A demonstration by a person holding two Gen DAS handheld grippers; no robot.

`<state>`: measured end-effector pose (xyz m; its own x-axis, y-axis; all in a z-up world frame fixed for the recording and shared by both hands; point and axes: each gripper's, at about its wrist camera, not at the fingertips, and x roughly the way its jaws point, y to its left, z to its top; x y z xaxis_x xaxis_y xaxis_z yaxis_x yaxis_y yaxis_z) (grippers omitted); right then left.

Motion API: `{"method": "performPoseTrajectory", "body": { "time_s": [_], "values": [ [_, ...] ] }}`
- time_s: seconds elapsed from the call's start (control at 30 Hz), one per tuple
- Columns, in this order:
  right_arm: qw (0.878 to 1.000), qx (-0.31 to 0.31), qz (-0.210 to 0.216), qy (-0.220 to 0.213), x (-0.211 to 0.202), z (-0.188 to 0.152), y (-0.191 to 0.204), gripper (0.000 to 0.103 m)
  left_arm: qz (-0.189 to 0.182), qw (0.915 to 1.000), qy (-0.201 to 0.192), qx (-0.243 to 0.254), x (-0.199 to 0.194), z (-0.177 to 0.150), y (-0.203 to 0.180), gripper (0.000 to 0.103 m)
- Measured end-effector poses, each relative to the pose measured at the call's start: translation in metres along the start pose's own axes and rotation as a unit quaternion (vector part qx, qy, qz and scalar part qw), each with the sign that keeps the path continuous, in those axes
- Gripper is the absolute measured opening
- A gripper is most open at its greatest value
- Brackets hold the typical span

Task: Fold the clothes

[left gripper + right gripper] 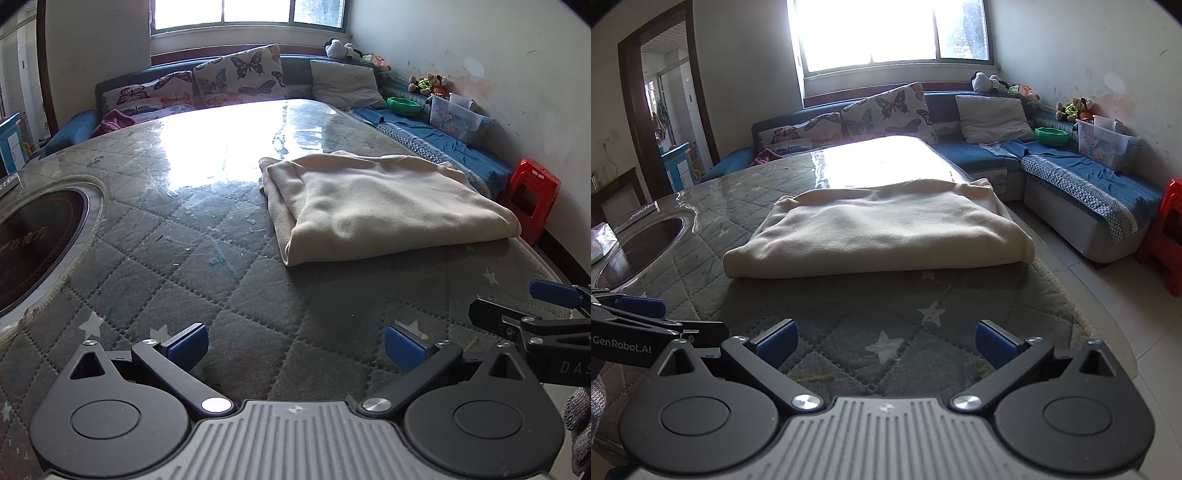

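On the quilted table [849, 332] my folded cream garment [882, 236] lies straight ahead of my right gripper [884, 345], long axis crosswise, right-forward of my left gripper [295, 349], both wide, empty.

White lettering "GenRobot.AI" reads on the left hand-held gripper [646, 317]. Partial letters "DAS" show on the right hand-held gripper [532, 314]. Remaining markings illegible.

- Your window [892, 35] is totally blown out, so everything's backlit.
- Big white glare patch on the table [207, 155] hides the quilting there.
- Cream cloth [882, 236] drops a soft shadow toward you.
- Fisheye bends the walls, and the corners go black.
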<state>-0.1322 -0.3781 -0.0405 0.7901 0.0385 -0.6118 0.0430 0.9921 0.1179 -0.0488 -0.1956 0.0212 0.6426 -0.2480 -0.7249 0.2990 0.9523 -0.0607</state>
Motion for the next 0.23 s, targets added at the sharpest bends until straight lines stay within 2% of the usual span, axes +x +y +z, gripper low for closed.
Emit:
{"method": "performPoseTrajectory", "body": {
  "time_s": [0.23],
  "values": [
    [1.0, 0.001, 0.002, 0.002, 0.0023, -0.0001, -0.0002, 0.103, -0.001, 1.0, 0.001, 0.001, 0.002, 0.0015, -0.0002, 0.103]
  ]
}}
